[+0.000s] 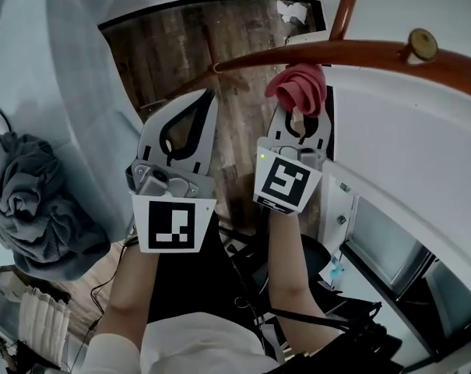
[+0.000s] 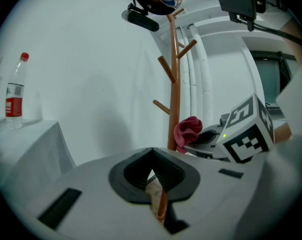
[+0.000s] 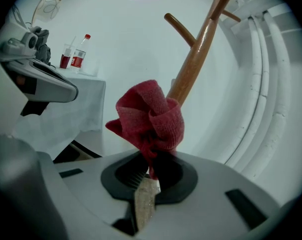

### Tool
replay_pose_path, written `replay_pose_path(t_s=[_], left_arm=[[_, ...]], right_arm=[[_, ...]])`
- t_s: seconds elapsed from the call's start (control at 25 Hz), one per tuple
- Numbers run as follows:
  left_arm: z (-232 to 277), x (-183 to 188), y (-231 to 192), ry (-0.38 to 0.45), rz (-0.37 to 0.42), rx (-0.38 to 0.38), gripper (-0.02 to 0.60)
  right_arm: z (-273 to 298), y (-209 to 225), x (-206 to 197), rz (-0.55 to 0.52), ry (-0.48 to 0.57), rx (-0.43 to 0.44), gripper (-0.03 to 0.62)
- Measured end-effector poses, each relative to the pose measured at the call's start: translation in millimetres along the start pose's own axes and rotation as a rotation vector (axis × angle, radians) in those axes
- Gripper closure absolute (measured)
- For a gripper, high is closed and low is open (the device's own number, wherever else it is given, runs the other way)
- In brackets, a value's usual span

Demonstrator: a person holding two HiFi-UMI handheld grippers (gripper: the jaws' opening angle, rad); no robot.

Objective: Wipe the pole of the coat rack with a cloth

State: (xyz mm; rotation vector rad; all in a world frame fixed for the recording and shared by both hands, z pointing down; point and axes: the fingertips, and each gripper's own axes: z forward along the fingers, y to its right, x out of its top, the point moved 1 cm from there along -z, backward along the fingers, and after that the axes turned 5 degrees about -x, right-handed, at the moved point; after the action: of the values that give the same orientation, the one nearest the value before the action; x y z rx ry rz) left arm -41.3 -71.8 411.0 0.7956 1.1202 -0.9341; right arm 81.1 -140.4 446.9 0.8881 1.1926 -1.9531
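The brown wooden coat rack pole (image 1: 321, 53) runs across the top of the head view and stands upright in the left gripper view (image 2: 173, 99). A bunched red cloth (image 1: 299, 86) is pinched in my right gripper (image 1: 300, 114), which is shut on it. The cloth (image 3: 151, 118) rests against the pole (image 3: 195, 59) partway up. My left gripper (image 1: 209, 93) sits to the left, just in front of the pole's lower part, jaws shut with nothing between them (image 2: 151, 154). A strip of the pole shows through the gap below its tips.
Angled pegs (image 2: 165, 69) stick out of the pole higher up. A heap of grey fabric (image 1: 33, 201) lies at the left. A white-draped table carries a red-labelled bottle (image 2: 15, 91). White pipes (image 3: 260, 84) run along the wall behind the rack. Wood floor (image 1: 181, 45) shows below.
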Motion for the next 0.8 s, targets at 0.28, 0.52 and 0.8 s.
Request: replay_pose_path(t_s=[0.28,0.52,0.8], left_arm=[[5.7,-17.5,4.7,-0.025,-0.013,-0.023,0.571],[12.3,-30.0,13.1,-0.045,-0.027,-0.042,0.569],[18.0,-35.8,17.6,-0.042,-0.071,-0.037,0.571]], right_arm=[[8.7,-8.4,-14.6,-0.002,-0.024,0.006,0.548],[14.4,-14.0,-29.4,0.001,-0.049,0.021,0.548],[23.8,-23.3,-47.0,-0.032,-0.085,0.05,0.548]])
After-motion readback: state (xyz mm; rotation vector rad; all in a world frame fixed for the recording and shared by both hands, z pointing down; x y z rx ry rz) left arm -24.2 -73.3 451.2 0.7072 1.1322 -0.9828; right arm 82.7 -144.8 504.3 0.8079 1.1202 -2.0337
